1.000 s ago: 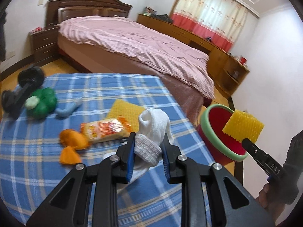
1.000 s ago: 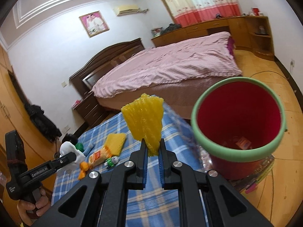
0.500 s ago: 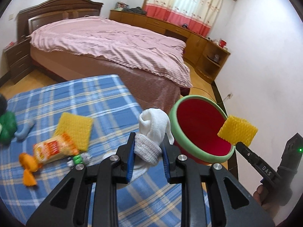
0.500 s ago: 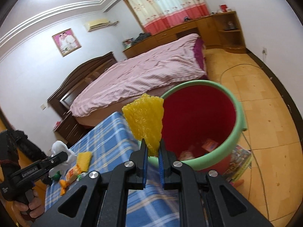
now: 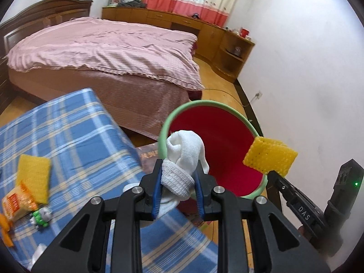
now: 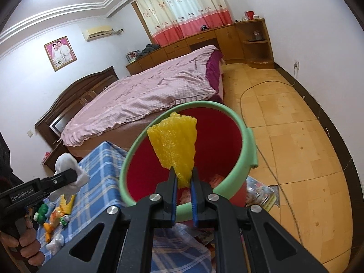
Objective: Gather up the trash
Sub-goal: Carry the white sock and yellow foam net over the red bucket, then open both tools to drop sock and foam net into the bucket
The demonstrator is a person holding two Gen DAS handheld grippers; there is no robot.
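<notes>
While scraps lie in the red bin (image 6: 227,141), the right claw (image 6: 183,183) pinches yellow foam (image 6: 175,141).

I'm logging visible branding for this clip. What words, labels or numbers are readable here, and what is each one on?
"DAS": on the side of the right gripper, in the left wrist view.
"GenRobot.AI": on the side of the left gripper, in the right wrist view.
Snack packet on the checked cloth: print too blurred to read.
Magazine under the red bin: lettering unreadable.

Red bucket (image 5: 213,145) green-rimmed; yellow sponge (image 6: 175,145); white sock (image 5: 182,157).
</notes>
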